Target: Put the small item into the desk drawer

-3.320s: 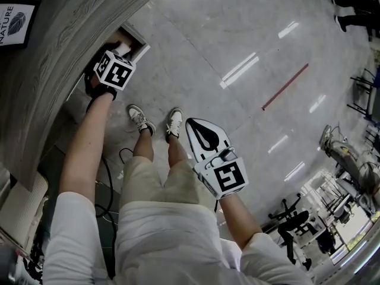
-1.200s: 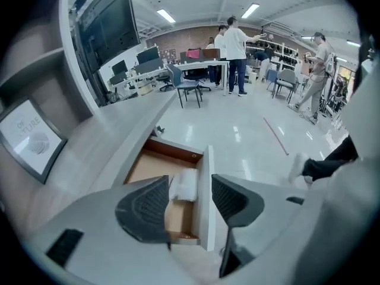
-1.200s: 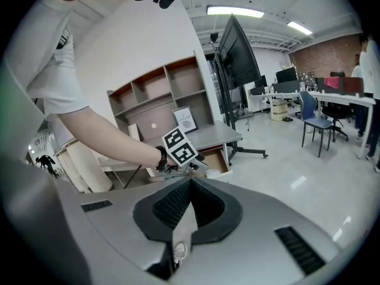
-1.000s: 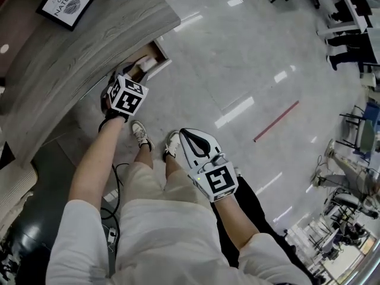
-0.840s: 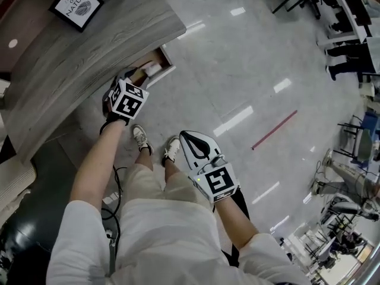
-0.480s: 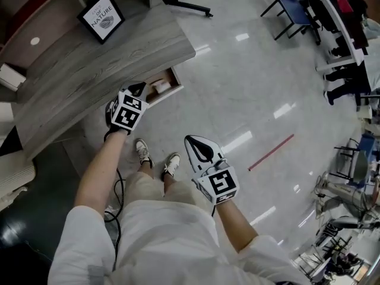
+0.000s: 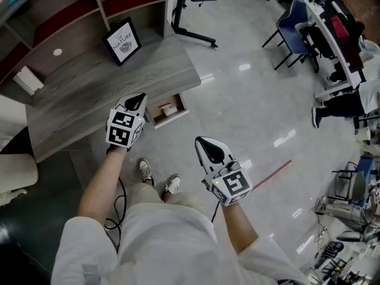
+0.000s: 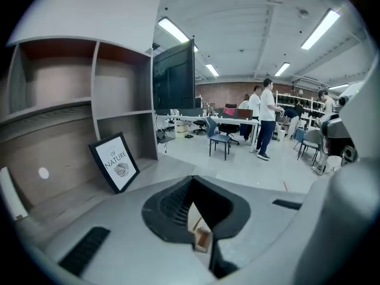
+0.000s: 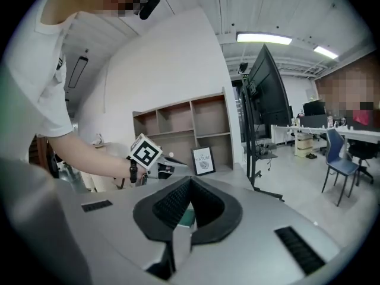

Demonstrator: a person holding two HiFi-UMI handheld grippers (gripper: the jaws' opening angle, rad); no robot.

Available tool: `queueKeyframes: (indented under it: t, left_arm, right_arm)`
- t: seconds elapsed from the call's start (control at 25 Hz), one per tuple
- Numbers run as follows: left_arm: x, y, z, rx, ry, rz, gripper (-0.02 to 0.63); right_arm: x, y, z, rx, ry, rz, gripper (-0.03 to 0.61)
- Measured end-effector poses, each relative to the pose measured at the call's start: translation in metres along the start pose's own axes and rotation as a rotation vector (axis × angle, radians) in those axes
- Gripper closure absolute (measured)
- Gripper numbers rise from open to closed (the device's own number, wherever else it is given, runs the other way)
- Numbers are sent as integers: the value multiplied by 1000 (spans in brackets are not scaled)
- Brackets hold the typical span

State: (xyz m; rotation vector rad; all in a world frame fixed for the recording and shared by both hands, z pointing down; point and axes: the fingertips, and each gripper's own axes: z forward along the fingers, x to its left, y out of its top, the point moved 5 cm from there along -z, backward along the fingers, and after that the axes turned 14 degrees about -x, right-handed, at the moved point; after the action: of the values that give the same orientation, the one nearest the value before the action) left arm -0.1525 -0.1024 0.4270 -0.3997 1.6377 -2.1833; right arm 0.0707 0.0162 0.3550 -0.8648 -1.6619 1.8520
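My left tongs [image 7: 139,98] are fully shut, gripping nothing — the open drawer [image 7: 172,119] sits just past their tips. Right tongs [image 7: 200,141] — closed, empty.

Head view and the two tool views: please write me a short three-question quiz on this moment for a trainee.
1. True or false: the desk drawer stands open with a small item inside.
2. The framed print stands: A on the desk, B in the drawer, C on the floor.
3. Fill in: the left tool's jaws are ____.
Key: 1 true; 2 A; 3 shut.
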Motion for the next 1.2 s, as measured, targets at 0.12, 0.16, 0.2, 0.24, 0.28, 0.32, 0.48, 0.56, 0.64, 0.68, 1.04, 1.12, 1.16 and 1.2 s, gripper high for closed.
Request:
queueKeyframes:
  t: [0.12,0.16,0.2,0.24,0.28,0.32,0.48,0.56,0.64,0.68,1.04,1.12,1.16,1.2]
  left_arm:
    - [3,28,-19,-73,8,-1,607]
    - [5,37,-27,-103,10,5,607]
    - [8,45,-34,-135,14,14,607]
    - [12,54,-43,-168,22,23,607]
    - [16,63,-51,-200,33,29,607]
    - [21,71,-60,-231,46,33,607]
    - [34,99,-90,-323,80,39,607]
    - [39,112,-101,-359,85,51,607]
    - [43,124,-112,-392,96,65,607]
    - [45,130,-116,-409,101,67,607]
    - [57,169,-150,-536,104,92,607]
    - [58,172,-157,-553,104,95,607]
    - [59,173,-160,-560,106,100,607]
    - [59,173,-163,-564,110,106,607]
  right_arm:
    - [-5,20,0,-22,-20,-15,581]
    - [-6,26,1,-33,-23,-19,581]
    - [-8,31,1,-44,-25,-23,581]
    - [-9,35,2,-52,-29,-27,581]
    - [-10,39,3,-58,-35,-33,581]
    - [-12,43,4,-64,-43,-40,581]
    - [-20,59,4,-92,-85,-57,581]
    - [-23,68,3,-108,-103,-64,581]
    - [-24,75,2,-121,-120,-69,581]
    - [-24,78,1,-129,-126,-72,581]
    - [-22,107,-2,-204,-137,-121,581]
    - [-23,110,-4,-206,-164,-122,581]
    - [-24,111,-5,-204,-178,-122,581]
    - [-25,110,-5,-202,-191,-121,581]
